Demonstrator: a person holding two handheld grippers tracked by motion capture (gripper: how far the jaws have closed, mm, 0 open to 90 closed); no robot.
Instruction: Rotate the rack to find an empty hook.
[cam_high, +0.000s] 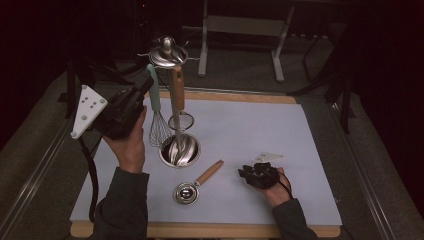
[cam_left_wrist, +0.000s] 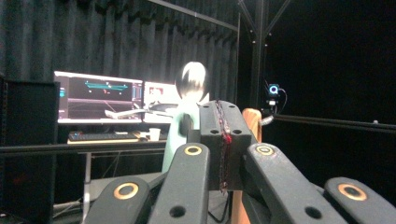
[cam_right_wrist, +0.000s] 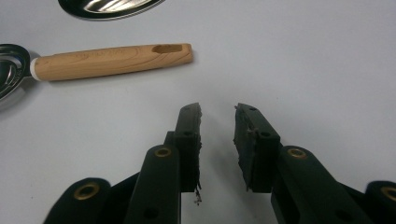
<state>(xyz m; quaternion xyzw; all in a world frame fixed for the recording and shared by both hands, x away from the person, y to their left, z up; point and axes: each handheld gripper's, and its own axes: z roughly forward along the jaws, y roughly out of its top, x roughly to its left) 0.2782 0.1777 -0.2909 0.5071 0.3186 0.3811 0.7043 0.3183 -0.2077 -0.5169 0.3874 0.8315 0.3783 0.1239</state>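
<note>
Parted gripper (cam_right_wrist: 218, 122) near wooden-handled scoop (cam_right_wrist: 112, 61)

Dim room, the pale worktop (cam_high: 280, 145) the one evenly lit patch in the high view, its surroundings sinking into near-black with a reddish cast. Highlights glint off the steel stand (cam_high: 168, 50) and its bowl-shaped base (cam_high: 180, 151); shadows beneath are soft and faint. In the left gripper view, two monitors (cam_left_wrist: 100, 95) glow against dark curtains, the mint handle (cam_left_wrist: 184, 121) blurred close to the lens. The right gripper view is bright and flat, wooden handle (cam_right_wrist: 112, 61) sharp, jaws crisp, with soft shadow under them
</note>
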